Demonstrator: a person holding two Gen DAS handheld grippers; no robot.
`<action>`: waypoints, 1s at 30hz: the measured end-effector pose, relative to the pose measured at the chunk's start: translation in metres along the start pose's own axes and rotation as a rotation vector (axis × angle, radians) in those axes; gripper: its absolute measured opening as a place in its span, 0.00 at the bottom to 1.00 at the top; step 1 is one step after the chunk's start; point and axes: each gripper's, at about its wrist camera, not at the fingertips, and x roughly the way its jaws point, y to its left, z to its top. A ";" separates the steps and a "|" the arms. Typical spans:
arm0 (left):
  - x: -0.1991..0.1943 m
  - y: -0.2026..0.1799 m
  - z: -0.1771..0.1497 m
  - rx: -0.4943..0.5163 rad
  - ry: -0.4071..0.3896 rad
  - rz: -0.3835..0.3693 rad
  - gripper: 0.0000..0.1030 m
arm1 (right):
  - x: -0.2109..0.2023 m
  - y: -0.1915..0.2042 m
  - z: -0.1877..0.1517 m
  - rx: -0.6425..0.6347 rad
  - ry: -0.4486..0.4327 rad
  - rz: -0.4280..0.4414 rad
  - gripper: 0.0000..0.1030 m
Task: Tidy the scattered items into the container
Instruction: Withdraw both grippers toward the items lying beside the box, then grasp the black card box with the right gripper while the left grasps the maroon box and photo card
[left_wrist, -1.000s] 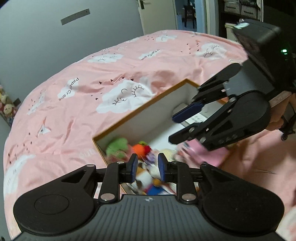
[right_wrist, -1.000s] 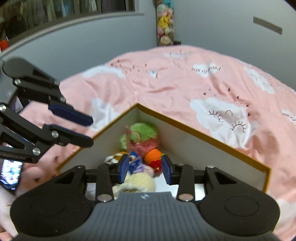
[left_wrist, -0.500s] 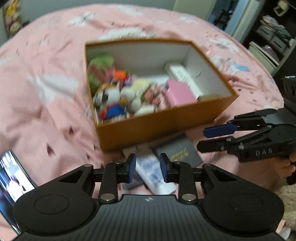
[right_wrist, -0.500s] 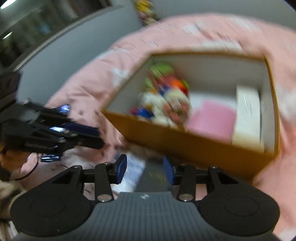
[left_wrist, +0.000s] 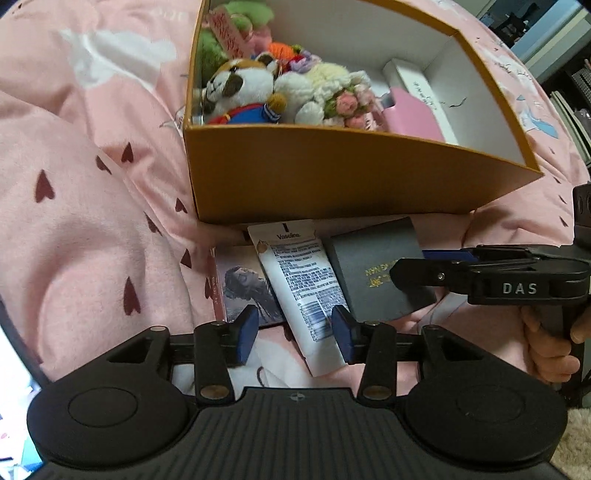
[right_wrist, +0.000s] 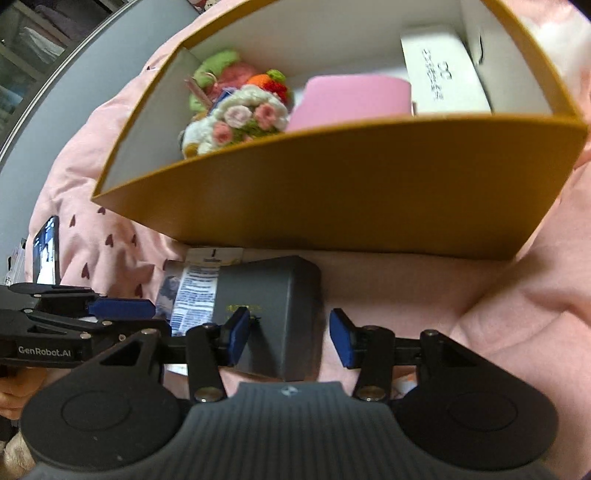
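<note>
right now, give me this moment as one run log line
left tongs: opening over white tube | right tongs: opening over dark box | both lie outside orange container

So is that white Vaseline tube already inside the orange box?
No, the Vaseline tube lies on the pink bedspread outside the orange box, just in front of its near wall, beside a dark grey case.

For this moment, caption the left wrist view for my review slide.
Left gripper, jaws opening, poised over the Vaseline tube lying beside the dark box below the orange container.
</note>
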 end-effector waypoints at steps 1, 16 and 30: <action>0.002 0.000 0.001 -0.003 0.005 -0.005 0.49 | 0.002 -0.001 0.000 0.007 0.004 0.013 0.52; 0.016 0.002 0.007 -0.005 0.017 -0.088 0.39 | 0.000 -0.004 0.001 0.048 0.027 0.095 0.48; -0.003 -0.016 0.004 0.087 -0.055 -0.052 0.34 | -0.060 0.005 -0.007 -0.041 -0.058 -0.076 0.38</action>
